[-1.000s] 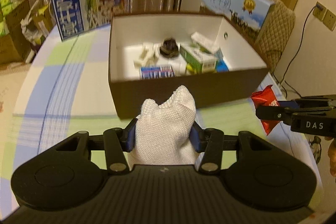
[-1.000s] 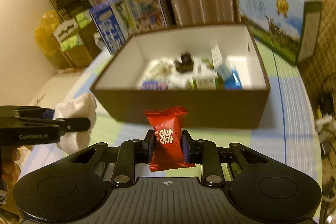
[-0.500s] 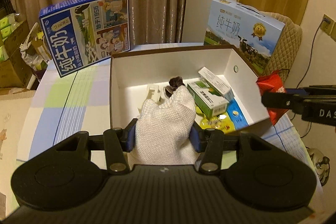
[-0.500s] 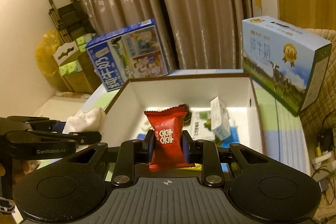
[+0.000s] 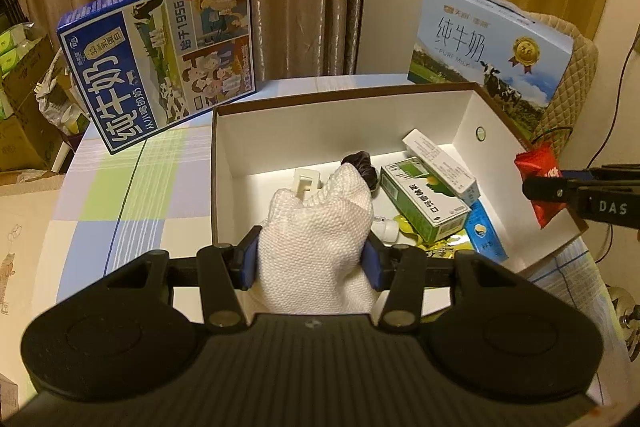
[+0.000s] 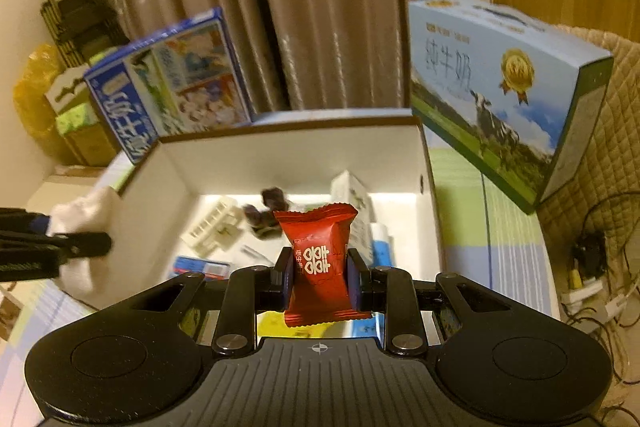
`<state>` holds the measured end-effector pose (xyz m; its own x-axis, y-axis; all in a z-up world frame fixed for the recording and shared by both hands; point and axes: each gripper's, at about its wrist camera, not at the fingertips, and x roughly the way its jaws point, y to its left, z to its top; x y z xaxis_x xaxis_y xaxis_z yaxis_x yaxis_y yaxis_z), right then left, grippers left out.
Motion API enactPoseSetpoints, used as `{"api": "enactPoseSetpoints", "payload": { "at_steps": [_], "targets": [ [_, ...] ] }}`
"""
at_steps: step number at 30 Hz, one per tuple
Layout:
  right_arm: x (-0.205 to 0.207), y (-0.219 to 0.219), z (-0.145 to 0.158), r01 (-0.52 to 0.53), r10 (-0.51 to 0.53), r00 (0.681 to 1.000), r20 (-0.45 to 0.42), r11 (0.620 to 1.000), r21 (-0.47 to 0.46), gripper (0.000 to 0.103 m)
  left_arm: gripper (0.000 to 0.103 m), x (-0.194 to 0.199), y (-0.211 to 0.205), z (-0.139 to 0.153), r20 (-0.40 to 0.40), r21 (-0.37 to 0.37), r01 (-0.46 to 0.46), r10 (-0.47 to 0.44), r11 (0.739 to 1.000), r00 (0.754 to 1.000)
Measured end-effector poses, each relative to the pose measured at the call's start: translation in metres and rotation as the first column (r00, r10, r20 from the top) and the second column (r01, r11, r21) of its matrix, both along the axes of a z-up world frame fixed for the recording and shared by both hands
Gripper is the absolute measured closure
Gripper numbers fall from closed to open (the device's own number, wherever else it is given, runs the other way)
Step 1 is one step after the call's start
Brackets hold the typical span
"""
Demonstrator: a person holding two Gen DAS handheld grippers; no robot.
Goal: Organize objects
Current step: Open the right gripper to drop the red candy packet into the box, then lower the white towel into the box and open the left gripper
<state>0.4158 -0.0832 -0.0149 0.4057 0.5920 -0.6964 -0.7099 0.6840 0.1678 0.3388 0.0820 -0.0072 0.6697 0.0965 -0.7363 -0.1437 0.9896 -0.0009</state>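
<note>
My left gripper (image 5: 312, 261) is shut on a white knitted cloth (image 5: 316, 227) and holds it over the near edge of the open brown box (image 5: 340, 131). My right gripper (image 6: 318, 277) is shut on a red candy packet (image 6: 318, 259) above the box's right side; the packet also shows in the left wrist view (image 5: 540, 173). The box (image 6: 280, 155) holds a green carton (image 5: 424, 203), a white carton (image 5: 440, 163), a dark object (image 5: 360, 163), a white plastic piece (image 5: 306, 183) and a blue packet (image 5: 486, 237).
A blue milk carton case (image 5: 160, 51) stands at the table's back left. A light blue milk case (image 5: 492, 43) stands at the back right by a quilted chair (image 5: 568, 87). The checked tablecloth (image 5: 132, 195) lies left of the box. Cables (image 6: 592, 267) hang at the right.
Both grippers have risen and moved forward from in front of the box to over it, each still holding its object.
</note>
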Motion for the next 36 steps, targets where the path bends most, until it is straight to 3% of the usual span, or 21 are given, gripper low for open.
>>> {"api": "enactPoseSetpoints", "payload": {
  "at_steps": [8,13,19,36],
  "targets": [
    [0.015,0.006,-0.018,0.005,-0.005,1.0,-0.01,0.999,-0.048,0.079,0.058,0.015,0.005,-0.013,-0.031,-0.002,0.0,0.0,1.0,1.0],
    [0.023,0.008,-0.021,0.012,-0.014,0.999,-0.047,0.999,-0.04,0.078,0.058,0.021,0.007,-0.019,-0.048,-0.007,0.002,-0.003,1.0,0.999],
    [0.025,0.002,-0.015,0.04,-0.039,0.998,-0.047,0.999,0.015,0.069,0.058,0.025,0.006,-0.022,-0.057,-0.012,0.013,-0.014,1.0,0.998],
    [0.024,-0.003,-0.017,0.055,-0.055,0.996,-0.072,0.999,-0.002,0.067,0.057,0.035,-0.002,-0.031,-0.085,-0.026,0.035,-0.037,0.999,0.996]
  ]
}}
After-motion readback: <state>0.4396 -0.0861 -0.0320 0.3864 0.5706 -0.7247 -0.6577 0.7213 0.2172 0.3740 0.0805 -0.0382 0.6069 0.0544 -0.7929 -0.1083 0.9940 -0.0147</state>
